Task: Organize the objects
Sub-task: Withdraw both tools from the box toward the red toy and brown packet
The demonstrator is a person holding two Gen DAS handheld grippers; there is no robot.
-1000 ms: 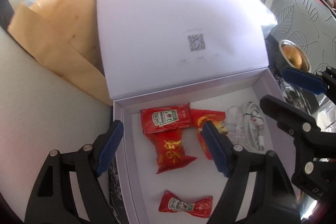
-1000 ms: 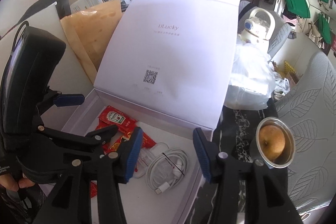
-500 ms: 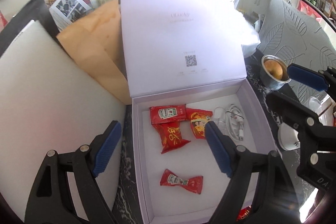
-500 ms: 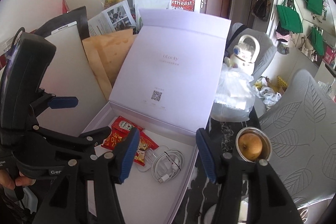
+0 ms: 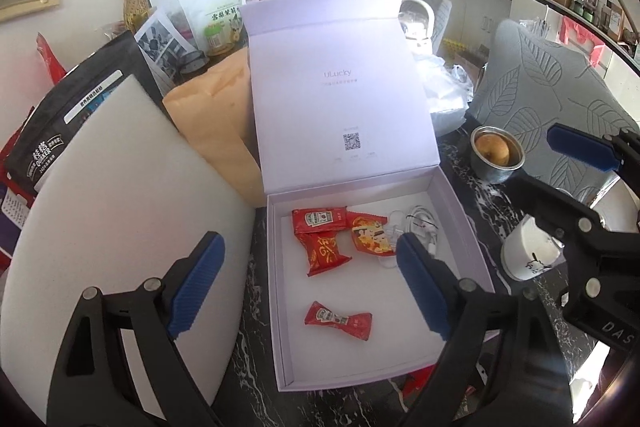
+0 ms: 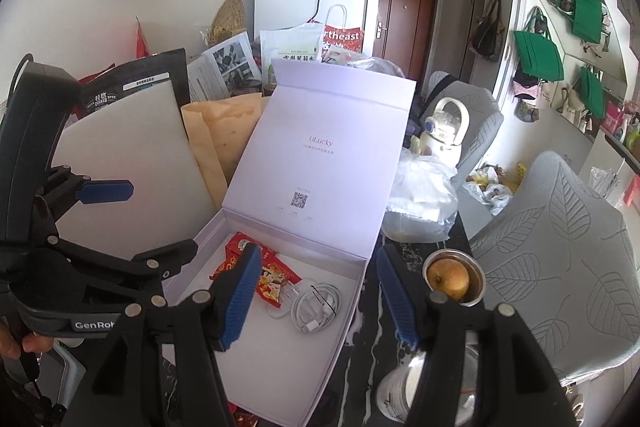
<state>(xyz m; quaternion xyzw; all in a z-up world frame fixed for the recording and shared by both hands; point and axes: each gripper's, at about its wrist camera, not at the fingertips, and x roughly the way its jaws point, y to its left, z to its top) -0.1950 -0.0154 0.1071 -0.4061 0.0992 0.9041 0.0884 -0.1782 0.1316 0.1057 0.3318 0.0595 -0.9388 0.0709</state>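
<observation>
A pale lilac box lies open on the dark marble table, its lid standing upright at the back. Inside lie a ketchup sachet, two red snack packets, another ketchup sachet near the front, and a coiled white cable. The box also shows in the right wrist view with the cable. My left gripper is open and empty above the box's left half. My right gripper is open and empty above the box's right wall.
A steel cup holding a pear stands right of the box, with a white cup nearer. A white foam board, a brown paper bag and a black bag lean at the left. A grey leaf-patterned chair is at the right.
Both grippers have pulled back and up from the box, so the whole box and the room behind now show. Both stay open and empty. The box's contents have not moved.
</observation>
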